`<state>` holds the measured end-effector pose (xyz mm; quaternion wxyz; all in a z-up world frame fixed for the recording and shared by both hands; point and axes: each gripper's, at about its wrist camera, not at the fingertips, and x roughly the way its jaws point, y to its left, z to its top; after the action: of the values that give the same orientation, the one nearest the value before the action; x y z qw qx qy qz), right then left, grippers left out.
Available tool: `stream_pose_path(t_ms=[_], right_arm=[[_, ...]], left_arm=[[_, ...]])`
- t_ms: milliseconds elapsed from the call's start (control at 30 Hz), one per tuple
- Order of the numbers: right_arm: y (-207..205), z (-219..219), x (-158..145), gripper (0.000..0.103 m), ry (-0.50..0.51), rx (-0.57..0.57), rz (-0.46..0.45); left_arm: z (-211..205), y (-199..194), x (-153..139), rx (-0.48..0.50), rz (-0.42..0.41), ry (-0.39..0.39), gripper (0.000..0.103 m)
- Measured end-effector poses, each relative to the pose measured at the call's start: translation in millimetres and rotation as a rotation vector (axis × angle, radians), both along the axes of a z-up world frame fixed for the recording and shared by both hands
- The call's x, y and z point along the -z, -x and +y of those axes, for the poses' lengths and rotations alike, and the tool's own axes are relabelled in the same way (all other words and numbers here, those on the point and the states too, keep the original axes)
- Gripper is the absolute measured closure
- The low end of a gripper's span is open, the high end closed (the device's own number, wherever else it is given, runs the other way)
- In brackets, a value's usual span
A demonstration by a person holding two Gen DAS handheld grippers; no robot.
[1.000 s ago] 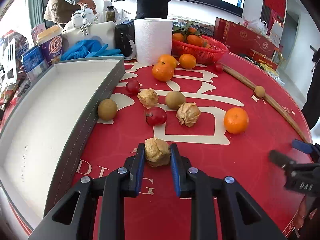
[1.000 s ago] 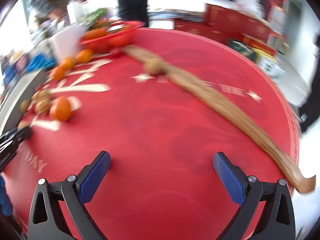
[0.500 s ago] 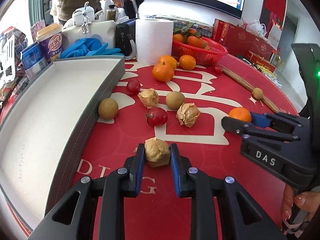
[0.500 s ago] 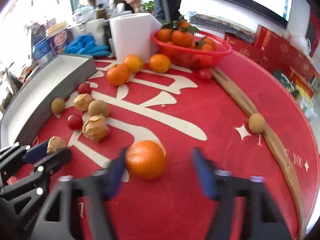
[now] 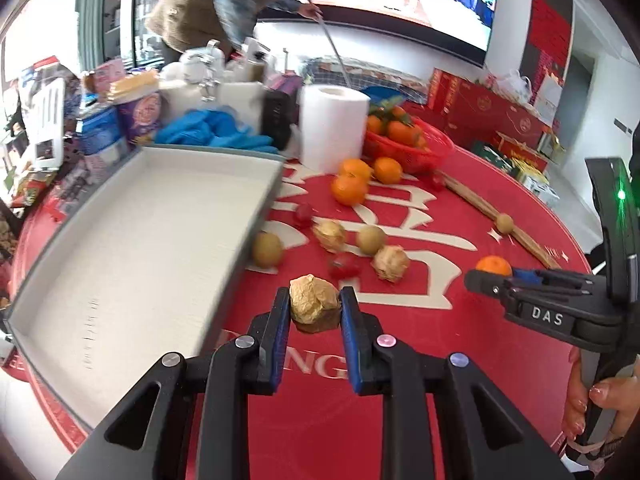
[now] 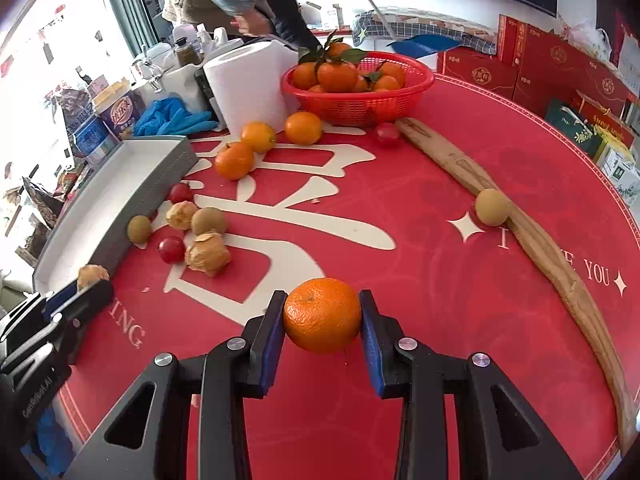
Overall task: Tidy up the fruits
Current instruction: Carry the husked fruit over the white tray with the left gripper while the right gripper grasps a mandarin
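Holding two fruits at once is the main exposure here: the left gripper (image 5: 314,312) is clenched on a papery golden-brown husked fruit (image 5: 314,307), and the right gripper (image 6: 322,320) is clamped on a round orange mandarin (image 6: 322,314), both apparently lifted just clear of the round red printed tablecloth (image 6: 460,280). Largest risk, as I judge it: the two tools sit close together near the cloth's near edge, so carrying both loads toward the same place could knock one against the other. Next: the mandarin is smooth and round, held only at its sides, and could roll out of the pads if tilted. Smallest: the husk is brittle and may crush or tear under pressure. Containers, largest first: the long grey-walled tray with white floor (image 5: 256,216) along the cloth's left edge is empty; loose kiwis, husked fruits and small red fruits lie just outside its wall. The red plastic mesh basket (image 6: 360,100) at the far edge holds a heap of leafy mandarins, with three more on the cloth just in front of it.
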<state>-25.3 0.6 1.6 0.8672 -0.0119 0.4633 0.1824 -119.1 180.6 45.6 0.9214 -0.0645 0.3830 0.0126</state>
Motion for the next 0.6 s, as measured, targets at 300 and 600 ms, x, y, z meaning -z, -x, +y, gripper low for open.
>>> stream_pose_path(t_ms=[300, 600], right_arm=[[3.0, 48.9, -12.9, 0.066, -0.007, -0.081, -0.009], [5.6, 123.7, -28.2, 0.066, 0.01, -0.202, -0.039]], left_arm=[[64.8, 2.4, -10.1, -0.13, -0.043, -0.06, 0.076], [126.6, -2.3, 13.2, -0.251, 0.006, -0.079, 0.076]])
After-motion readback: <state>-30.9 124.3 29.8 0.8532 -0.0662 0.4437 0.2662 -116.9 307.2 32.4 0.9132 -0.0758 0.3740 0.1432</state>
